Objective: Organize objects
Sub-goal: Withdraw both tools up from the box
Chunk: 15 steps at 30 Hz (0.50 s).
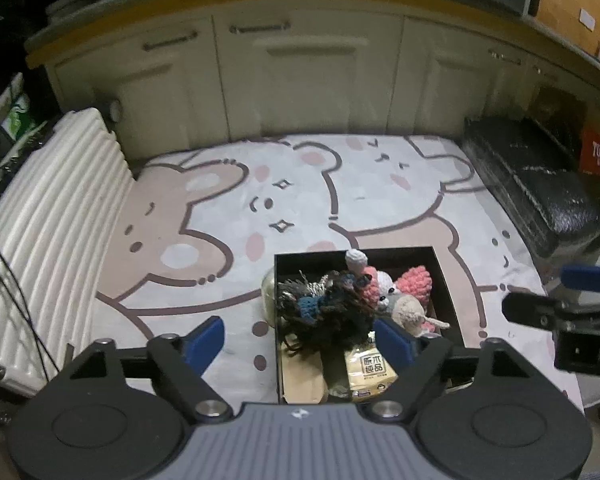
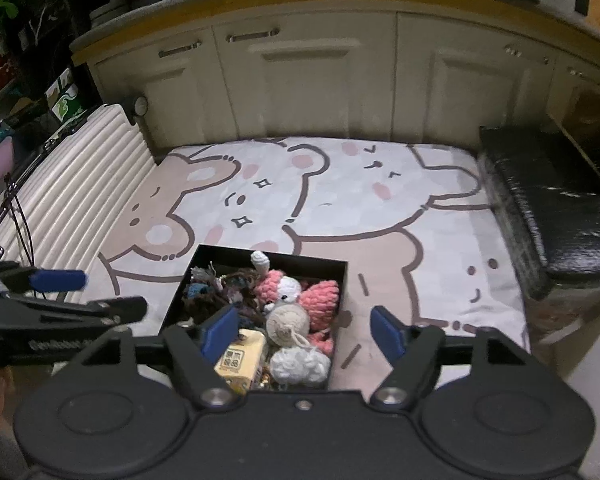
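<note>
Hovering w/ both hand-held grippers (image 1: 300, 338) (image 2: 304, 330) spread, empty, above square black box (image 2: 342, 280) of fuzzy crochet toys (image 2: 296, 300).

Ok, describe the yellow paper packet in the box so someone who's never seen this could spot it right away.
On the bear-print mat in front of the cream cabinets sits an open black box full of crocheted toys. The flat yellow paper packet lies at the box's near end, beside a white yarn ball. It is the only smooth, printed item among knitted ones.

Black box (image 2: 342, 276) on the mat, crammed with crochet toys (image 2: 300, 300)
</note>
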Available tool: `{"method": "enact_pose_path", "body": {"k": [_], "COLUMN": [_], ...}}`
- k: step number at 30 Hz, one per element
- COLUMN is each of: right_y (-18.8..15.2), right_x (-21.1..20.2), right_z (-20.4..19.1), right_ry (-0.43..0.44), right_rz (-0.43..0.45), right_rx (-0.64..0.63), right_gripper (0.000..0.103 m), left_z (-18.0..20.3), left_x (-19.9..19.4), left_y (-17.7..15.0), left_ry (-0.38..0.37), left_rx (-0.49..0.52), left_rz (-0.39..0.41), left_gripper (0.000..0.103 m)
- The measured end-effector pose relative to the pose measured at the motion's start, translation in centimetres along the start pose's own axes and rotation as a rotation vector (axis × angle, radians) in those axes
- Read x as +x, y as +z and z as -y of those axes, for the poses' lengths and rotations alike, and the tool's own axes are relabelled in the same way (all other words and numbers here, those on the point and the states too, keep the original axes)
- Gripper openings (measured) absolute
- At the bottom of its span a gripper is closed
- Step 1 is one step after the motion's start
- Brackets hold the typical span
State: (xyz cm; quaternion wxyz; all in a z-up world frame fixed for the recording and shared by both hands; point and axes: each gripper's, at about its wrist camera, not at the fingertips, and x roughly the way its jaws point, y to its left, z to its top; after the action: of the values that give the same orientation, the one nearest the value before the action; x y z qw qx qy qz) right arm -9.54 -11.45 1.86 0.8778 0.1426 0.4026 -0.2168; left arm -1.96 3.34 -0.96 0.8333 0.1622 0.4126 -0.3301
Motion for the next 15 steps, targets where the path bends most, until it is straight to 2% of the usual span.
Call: {"method": "enact_pose_path", "body": {"k": [5, 9, 15], "right_y": [-0.8, -1.2, -2.0], "right_x": [-1.6, -2.6, -3.8], "right_z": [-0.5, -0.4, -0.3], "right_ry": [-0.049, -0.068, -0.086], "right_rz": [0.02, 0.038, 0.045], "right_rx": [-0.014, 0.0, 0.018], "right_gripper": [0.086, 0.092, 0.095], "left_z": [0.0, 0.2, -0.1], "left_x": [-1.7, -3.0, -4.2], "left_y": [-0.8, -1.5, -2.4], "left_ry": [0.006, 0.026, 0.031], "left_rx": [-0.011, -0.005, -0.021], "left_rz": [0.025, 0.054, 0.072], "left_gripper": [0.097, 0.101, 0.102]}}
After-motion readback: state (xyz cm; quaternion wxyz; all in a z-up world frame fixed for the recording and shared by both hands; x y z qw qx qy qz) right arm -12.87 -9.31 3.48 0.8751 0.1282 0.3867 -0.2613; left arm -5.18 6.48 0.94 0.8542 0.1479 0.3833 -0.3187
